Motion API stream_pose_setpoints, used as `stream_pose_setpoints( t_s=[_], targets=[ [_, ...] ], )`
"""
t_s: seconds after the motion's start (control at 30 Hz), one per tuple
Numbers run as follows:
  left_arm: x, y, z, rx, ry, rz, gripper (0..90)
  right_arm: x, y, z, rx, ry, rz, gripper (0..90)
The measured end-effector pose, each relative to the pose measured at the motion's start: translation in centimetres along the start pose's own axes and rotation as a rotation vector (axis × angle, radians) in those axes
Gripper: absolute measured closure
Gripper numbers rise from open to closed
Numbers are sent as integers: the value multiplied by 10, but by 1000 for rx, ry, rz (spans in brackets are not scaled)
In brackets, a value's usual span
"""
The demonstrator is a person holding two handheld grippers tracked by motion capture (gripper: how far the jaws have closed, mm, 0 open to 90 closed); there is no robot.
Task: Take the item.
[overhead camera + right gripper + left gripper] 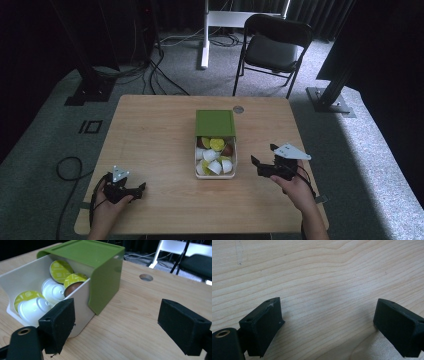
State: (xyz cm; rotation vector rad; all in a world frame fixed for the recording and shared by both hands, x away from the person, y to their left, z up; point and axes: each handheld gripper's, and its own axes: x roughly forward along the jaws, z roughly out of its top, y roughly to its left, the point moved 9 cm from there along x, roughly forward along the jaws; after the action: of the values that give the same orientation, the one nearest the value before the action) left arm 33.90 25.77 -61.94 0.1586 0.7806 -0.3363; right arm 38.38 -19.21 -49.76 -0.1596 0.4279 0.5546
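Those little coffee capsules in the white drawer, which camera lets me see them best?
The right gripper view: the capsules sit close up in the pulled-out white drawer, their yellow-green foil lids, white bodies and one brown one distinct. The high view shows the capsules whole but as small blobs of colour. The left gripper view looks at bare table wood.

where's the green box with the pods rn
In the high view the green box sits mid-table, its white drawer pulled out toward the person, just left of the right gripper.

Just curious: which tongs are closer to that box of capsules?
The right tongs, just beside the box on its right. The left tongs sit farther off, toward the table's near-left corner.
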Motion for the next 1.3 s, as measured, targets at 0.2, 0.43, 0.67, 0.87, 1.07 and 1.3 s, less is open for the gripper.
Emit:
stream_pose_setpoints(
  t_s=[0.2,0.43,0.67,0.87,1.07,1.3],
  targets=[
    [0,0,0,-2,-2,0,95,7,26,11,-43,-8,73,146],
    [0,0,0,-2,-2,0,95,13,48,20,-69,-21,128,146],
    [0,0,0,-4,-4,0,95,21,70,25,-84,-28,190,185],
    [0,0,0,-4,-4,0,95,28,84,24,-124,-10,226,243],
    [0,0,0,-4,-4,0,95,33,95,22,-160,0,255,275],
    [0,0,0,-4,-4,0,95,39,102,20,-205,12,272,309]
  ],
)
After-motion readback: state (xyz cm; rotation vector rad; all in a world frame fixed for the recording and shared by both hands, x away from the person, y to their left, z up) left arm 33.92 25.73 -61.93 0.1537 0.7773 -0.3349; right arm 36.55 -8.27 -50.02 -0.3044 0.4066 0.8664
